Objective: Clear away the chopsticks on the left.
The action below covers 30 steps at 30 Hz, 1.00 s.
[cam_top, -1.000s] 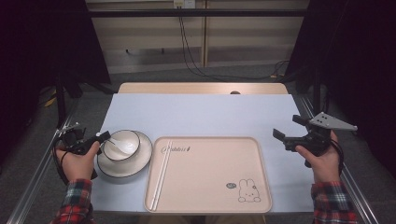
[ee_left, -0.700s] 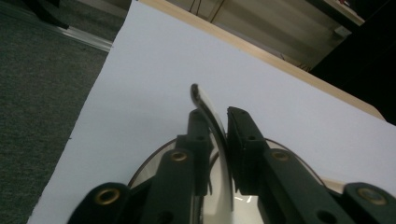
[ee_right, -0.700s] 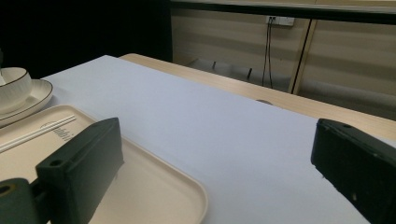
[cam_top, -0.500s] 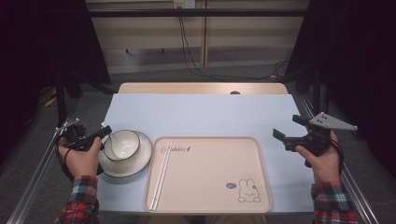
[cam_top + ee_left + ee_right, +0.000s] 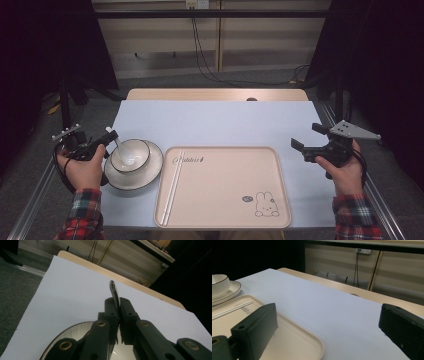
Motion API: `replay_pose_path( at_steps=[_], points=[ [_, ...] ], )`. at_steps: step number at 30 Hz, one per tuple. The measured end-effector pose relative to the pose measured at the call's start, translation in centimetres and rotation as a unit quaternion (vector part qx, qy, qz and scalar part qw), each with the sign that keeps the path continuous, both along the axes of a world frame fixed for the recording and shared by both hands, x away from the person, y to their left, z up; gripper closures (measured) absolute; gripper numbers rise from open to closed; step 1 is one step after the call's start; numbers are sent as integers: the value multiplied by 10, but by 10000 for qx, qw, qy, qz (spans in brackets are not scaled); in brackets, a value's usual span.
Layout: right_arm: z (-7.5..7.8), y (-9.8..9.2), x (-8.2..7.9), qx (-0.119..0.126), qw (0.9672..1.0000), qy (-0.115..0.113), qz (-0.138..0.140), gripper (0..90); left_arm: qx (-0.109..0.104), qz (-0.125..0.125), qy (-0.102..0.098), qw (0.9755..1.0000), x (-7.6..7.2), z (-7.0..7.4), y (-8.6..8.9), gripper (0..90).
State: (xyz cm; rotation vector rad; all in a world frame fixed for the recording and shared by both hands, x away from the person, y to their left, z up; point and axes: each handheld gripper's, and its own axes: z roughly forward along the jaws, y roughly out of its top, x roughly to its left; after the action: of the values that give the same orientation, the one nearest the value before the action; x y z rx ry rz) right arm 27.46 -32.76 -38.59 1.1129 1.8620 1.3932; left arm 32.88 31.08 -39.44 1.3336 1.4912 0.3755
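Now that the left gripper (image 5: 107,137) has just closed its jaws on the handle of the white spoon (image 5: 120,150), the grasp looks made: a second ago the jaws stood partly apart beside the bowl (image 5: 130,155), and in the left gripper view the two black jaws pinch the spoon's handle (image 5: 114,291), whose tip sticks up past them. From above, the spoon slants down from the gripper into the bowl, its scoop lying inside, and the bowl sits on the plate (image 5: 150,172) just left of the beige tray (image 5: 225,205), where a pair of chopsticks (image 5: 172,187) lies along the left side. The left hand has come up a little since then, so lifting the spoon out of the bowl seems to be starting. Meanwhile the right gripper (image 5: 307,146) hovers at the table's right edge as before, jaws wide apart and holding nothing.
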Motion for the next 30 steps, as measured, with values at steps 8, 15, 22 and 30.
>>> replay_pose_path(
  at_steps=[8,15,22,30],
  points=[
    [-1,3,1,-28,10000,-39,57,0,-101,-109,-98,9998,1,13,-5,863],
    [-1,5,2,-38,9999,-50,148,0,-105,-317,-198,9992,1,27,-13,863],
    [-2,6,5,-53,9997,-82,224,0,-229,-628,-224,9975,1,33,-27,863],
    [-1,7,4,-38,9998,-69,174,0,-287,-876,-195,9956,1,36,-43,863]
  ],
)
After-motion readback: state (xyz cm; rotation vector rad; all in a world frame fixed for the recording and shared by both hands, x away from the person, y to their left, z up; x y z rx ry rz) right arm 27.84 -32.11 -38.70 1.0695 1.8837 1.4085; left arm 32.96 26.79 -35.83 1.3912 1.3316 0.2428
